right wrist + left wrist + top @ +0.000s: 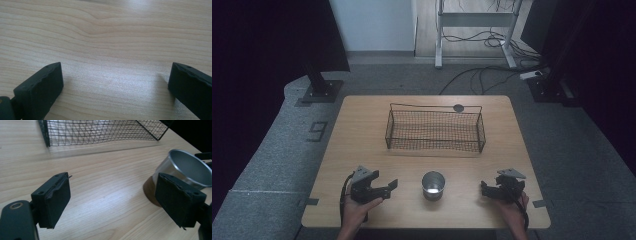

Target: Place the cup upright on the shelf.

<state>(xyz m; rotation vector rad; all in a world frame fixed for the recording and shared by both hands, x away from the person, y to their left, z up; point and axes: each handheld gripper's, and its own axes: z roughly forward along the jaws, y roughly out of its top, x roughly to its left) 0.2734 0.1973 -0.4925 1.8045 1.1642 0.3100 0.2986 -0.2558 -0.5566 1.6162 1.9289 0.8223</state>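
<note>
The table (362, 150) is seen from above, looking forward – both gripper views skim it closely; cup (186, 168) and basket (100, 131) are shared.

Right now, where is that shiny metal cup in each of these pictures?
High view: the metal cup stands near the table's front edge, midway between the two grippers.
Left gripper view: the cup is at the right edge, partly behind the right-hand jaw.
Right gripper view: bare wooden table between the jaws.
Shared landmark: the wire basket behind the cup.

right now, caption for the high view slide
Two hand-held tongs, left and right, flank a metal cup before a wire basket.
</note>
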